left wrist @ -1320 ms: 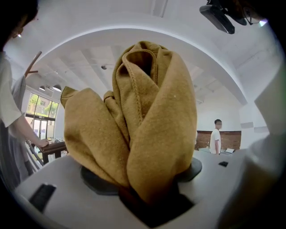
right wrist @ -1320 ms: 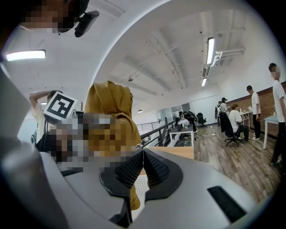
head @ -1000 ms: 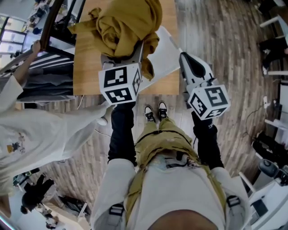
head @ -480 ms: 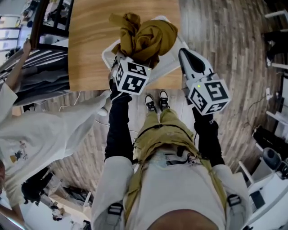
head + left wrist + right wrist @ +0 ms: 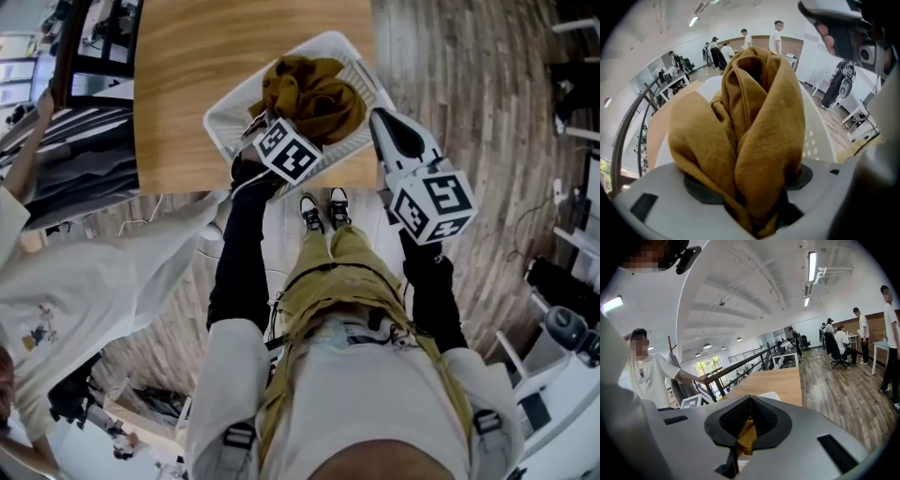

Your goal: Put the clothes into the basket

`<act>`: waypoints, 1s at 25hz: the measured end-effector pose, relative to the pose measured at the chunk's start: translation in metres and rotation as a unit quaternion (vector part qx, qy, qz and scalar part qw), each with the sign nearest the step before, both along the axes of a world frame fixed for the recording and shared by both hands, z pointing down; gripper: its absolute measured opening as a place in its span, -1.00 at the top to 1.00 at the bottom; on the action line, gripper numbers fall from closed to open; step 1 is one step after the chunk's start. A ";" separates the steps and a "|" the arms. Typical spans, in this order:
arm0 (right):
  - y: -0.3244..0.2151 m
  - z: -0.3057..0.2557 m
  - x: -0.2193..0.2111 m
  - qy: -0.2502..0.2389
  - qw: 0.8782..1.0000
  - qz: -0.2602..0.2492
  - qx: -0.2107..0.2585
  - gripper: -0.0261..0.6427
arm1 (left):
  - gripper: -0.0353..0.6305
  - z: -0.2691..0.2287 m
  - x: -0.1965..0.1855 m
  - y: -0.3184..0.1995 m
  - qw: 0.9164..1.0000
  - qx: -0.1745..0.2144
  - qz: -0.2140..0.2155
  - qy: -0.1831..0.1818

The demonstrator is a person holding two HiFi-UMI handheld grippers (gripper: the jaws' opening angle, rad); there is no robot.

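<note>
Pointing steeply down, left hand-held gripper (image 5: 751, 186) clamps the mustard garment (image 5: 314, 94), lowered since earlier into the basket (image 5: 221, 126); right hand-held gripper (image 5: 749, 401) closed beside it.

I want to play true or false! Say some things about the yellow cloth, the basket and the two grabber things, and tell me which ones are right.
1. The mustard cloth is inside the white basket. True.
2. The basket stands on the floor. False: it stands on the wooden table.
3. The left gripper is clamped on the cloth. True.
4. The right gripper holds the cloth too. False: it is beside the basket, off the cloth.
</note>
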State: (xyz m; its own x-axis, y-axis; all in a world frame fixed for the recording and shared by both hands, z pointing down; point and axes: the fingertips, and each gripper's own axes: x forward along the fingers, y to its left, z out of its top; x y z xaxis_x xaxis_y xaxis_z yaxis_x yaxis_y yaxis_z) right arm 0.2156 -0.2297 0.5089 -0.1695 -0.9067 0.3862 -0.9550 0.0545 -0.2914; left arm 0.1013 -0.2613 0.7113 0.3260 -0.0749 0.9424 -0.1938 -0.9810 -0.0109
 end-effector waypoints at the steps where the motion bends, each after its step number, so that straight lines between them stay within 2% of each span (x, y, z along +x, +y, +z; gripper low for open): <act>1: 0.000 0.002 0.000 0.000 1.000 -0.001 -0.002 0.86 | -0.06 0.010 -0.001 0.002 1.000 -0.010 0.002 -0.007; 8: 0.008 0.015 -0.001 0.006 1.000 -0.002 -0.016 0.86 | -0.06 0.071 0.002 0.011 0.997 -0.050 0.022 -0.048; 13: 0.016 0.021 -0.001 0.008 1.000 -0.004 -0.020 0.86 | -0.07 0.093 0.001 0.015 0.996 -0.063 0.014 -0.062; 20: 0.018 0.025 -0.002 0.017 0.999 -0.011 -0.026 0.86 | -0.24 0.115 0.003 0.013 0.994 -0.079 0.003 -0.070; 22: 0.017 0.021 -0.005 0.022 0.999 -0.014 -0.024 0.86 | -0.37 0.113 0.003 0.008 0.995 -0.077 -0.008 -0.066; 25: 0.017 0.015 -0.008 0.027 0.999 -0.014 -0.018 0.86 | -0.41 0.101 0.001 0.004 0.997 -0.062 -0.023 -0.048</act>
